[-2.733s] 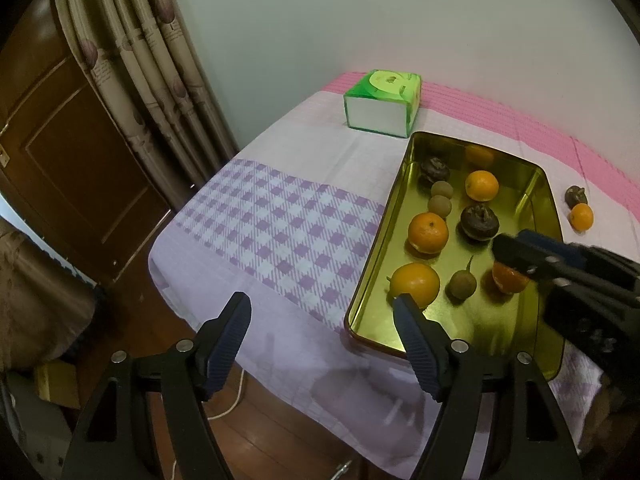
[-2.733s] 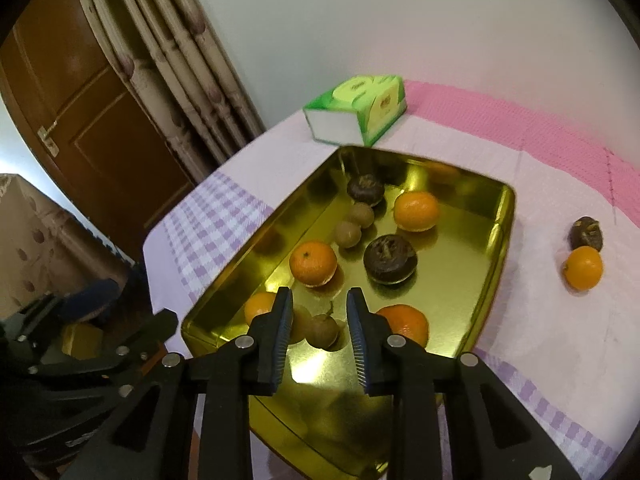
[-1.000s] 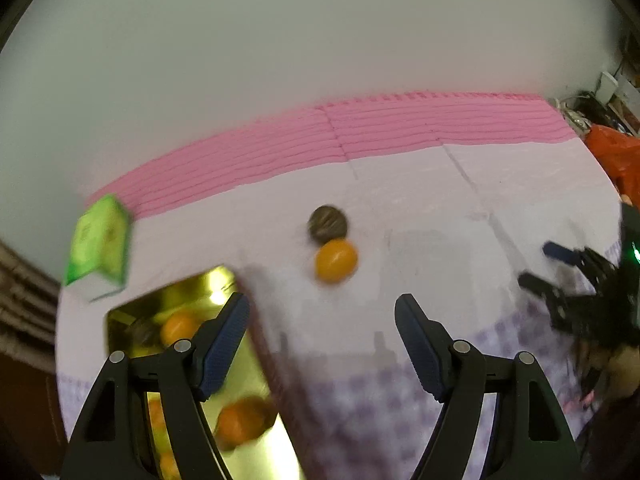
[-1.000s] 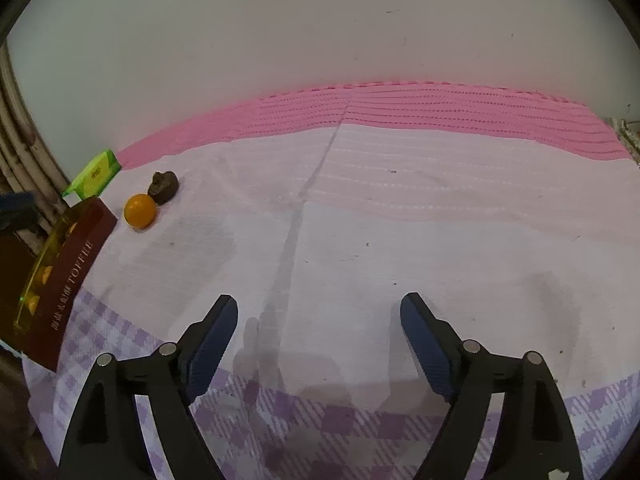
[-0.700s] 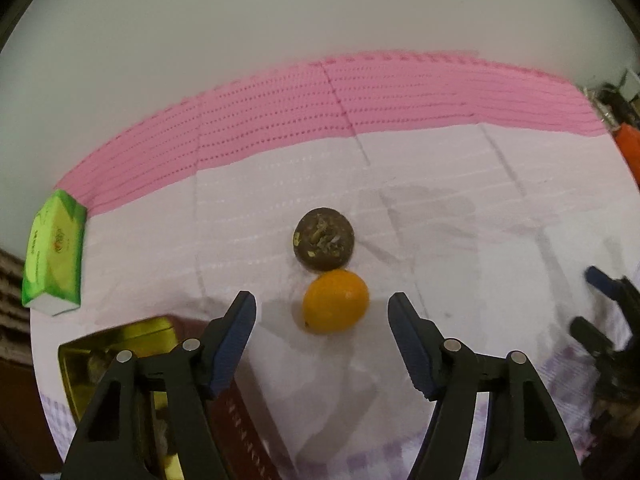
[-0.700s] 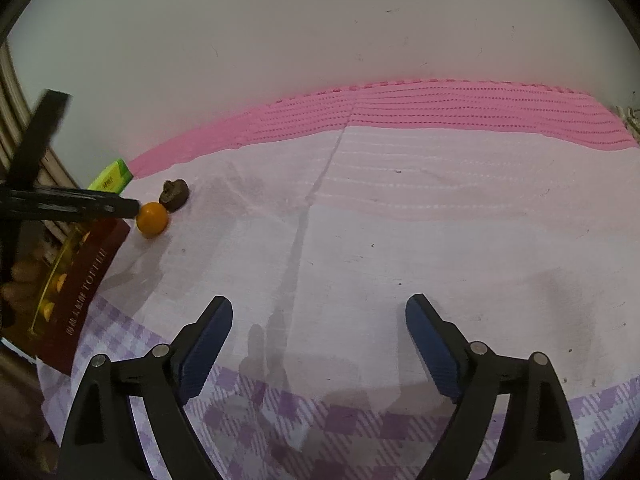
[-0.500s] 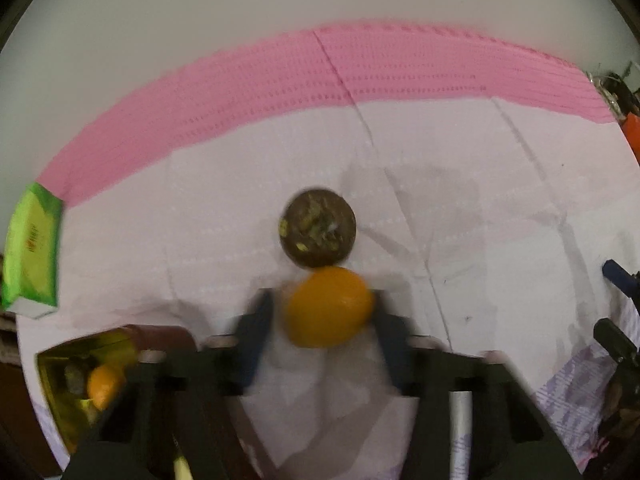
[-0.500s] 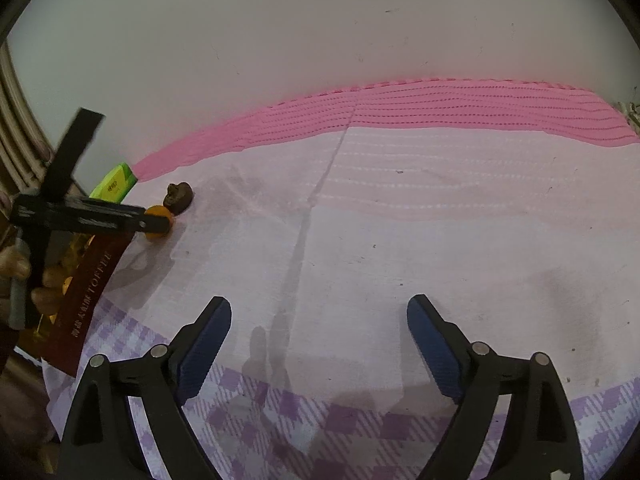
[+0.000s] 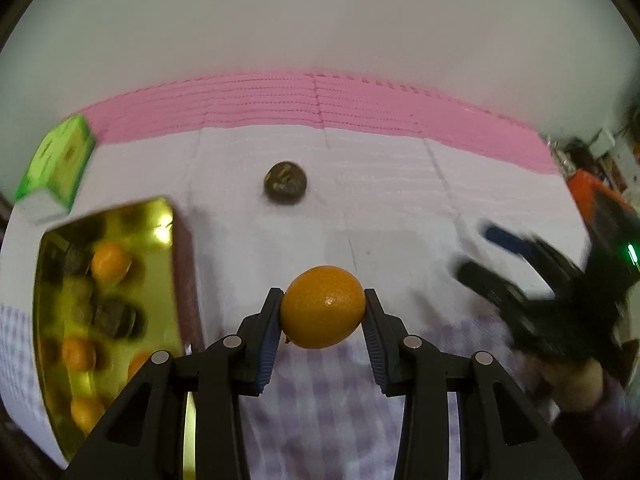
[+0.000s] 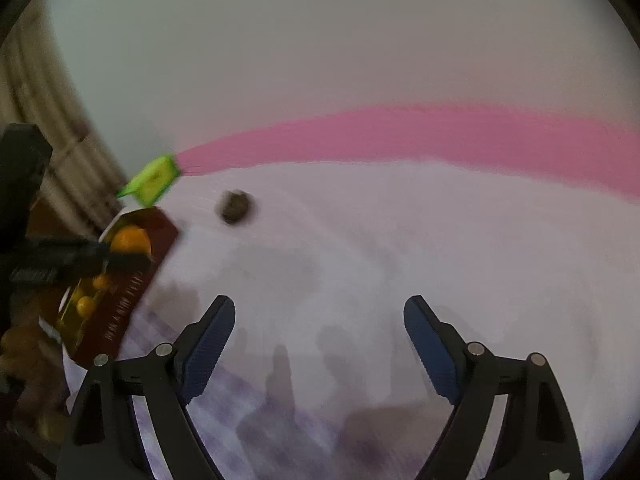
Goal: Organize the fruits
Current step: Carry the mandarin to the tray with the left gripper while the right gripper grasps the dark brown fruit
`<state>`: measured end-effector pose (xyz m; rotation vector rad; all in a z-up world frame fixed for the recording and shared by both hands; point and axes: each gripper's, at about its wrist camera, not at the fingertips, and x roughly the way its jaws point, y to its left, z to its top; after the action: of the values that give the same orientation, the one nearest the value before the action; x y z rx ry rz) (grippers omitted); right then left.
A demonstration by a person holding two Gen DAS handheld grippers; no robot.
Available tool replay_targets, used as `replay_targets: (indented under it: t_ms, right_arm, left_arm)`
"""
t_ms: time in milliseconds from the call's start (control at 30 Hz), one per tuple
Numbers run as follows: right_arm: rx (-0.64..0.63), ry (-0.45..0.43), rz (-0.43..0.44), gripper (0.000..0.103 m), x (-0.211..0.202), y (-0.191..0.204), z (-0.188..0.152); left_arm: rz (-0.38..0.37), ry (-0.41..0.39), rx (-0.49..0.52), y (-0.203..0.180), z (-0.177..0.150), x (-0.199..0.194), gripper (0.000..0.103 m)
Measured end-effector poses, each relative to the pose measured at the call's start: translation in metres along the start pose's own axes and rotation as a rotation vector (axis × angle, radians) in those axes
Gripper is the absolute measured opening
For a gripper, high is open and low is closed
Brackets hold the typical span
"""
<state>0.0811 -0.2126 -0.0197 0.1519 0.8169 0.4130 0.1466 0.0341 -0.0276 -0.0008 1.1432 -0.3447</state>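
Observation:
My left gripper (image 9: 323, 320) is shut on an orange (image 9: 322, 306) and holds it above the tablecloth, right of the gold tray (image 9: 168, 248). The tray holds several oranges and dark fruits. A dark brown fruit (image 9: 285, 188) lies alone on the cloth beyond the orange; it also shows in the right wrist view (image 10: 235, 206). My right gripper (image 10: 319, 340) is open and empty over bare cloth. In that view the left gripper (image 10: 120, 256) holds the orange (image 10: 130, 239) beside the tray (image 10: 120, 304).
A green tissue box (image 9: 56, 164) stands at the table's far left corner by the tray. The wall runs behind the pink cloth band (image 9: 320, 100). The right gripper (image 9: 520, 280) is seen at the right edge of the left wrist view. Curtains (image 10: 44, 152) hang at left.
My left gripper has closed on the orange that lay next to the dark fruit and lifted it back toward the tray. The right gripper has swung left and stays open.

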Motion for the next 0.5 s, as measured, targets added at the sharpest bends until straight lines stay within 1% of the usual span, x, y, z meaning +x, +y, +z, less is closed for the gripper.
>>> replay_targets:
  t_ms: [67, 167, 233, 267, 333, 433, 500]
  right_arm:
    - [-0.072, -0.008, 0.042, 0.085, 0.018, 0.015, 0.018]
    - [-0.163, 0.03, 0.072, 0.085, 0.055, 0.035, 0.04]
    - [-0.22, 0.046, 0.061, 0.085, 0.075, 0.045, 0.047]
    - [-0.244, 0.068, 0.048, 0.085, 0.089, 0.048, 0.049]
    - [-0.265, 0.087, 0.055, 0.085, 0.105, 0.053, 0.051]
    - [-0.297, 0.107, 0.018, 0.084, 0.125, 0.06, 0.053]
    - [-0.313, 0.141, 0.005, 0.08, 0.139, 0.063, 0.057]
  left_arm:
    - [-0.021, -0.008, -0.044, 0.005, -0.006, -0.013, 0.04]
    - [-0.021, -0.019, -0.088, 0.018, -0.02, -0.038, 0.04]
    - [-0.001, -0.034, -0.101, 0.025, -0.029, -0.057, 0.04]
    - [0.004, -0.04, -0.109, 0.027, -0.031, -0.063, 0.04]
    - [0.014, -0.053, -0.129, 0.035, -0.037, -0.075, 0.04]
    - [0.04, -0.062, -0.145, 0.046, -0.044, -0.088, 0.04]
    - [0.057, -0.066, -0.149, 0.052, -0.047, -0.095, 0.04]
